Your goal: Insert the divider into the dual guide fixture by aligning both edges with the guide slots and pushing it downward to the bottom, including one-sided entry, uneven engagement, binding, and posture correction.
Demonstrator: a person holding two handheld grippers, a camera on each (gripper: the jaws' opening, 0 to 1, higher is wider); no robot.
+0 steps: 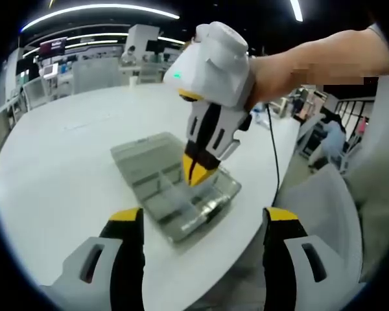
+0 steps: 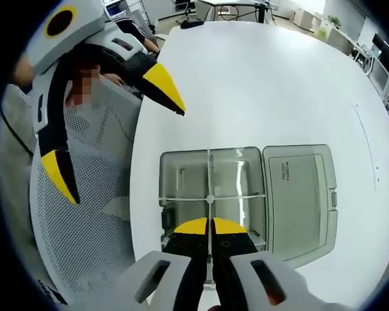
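In the right gripper view, the left claw [image 2: 113, 139] sits at the far left, its two yellow-tipped black jaws spread wide apart with nothing between them, hovering beside a grey mesh chair back [image 2: 84, 214]. To its right spreads the smooth, round-edged white desk [image 2: 266, 78]. On it lies the clear plastic fixture box [image 2: 211, 194], rectangular with rounded corners, and its hinged lid [image 2: 299, 197] is folded out flat on the right. A thin translucent divider [image 2: 209, 178] stands on edge along the box's middle, crossed by a second thin strip. The right claw [image 2: 210, 227] is clenched on the divider's near end, yellow tips pressed together.

In the left gripper view, the right claw [image 1: 198, 172] reaches down into the glassy box [image 1: 175, 184], near the desk [image 1: 65, 162] edge.
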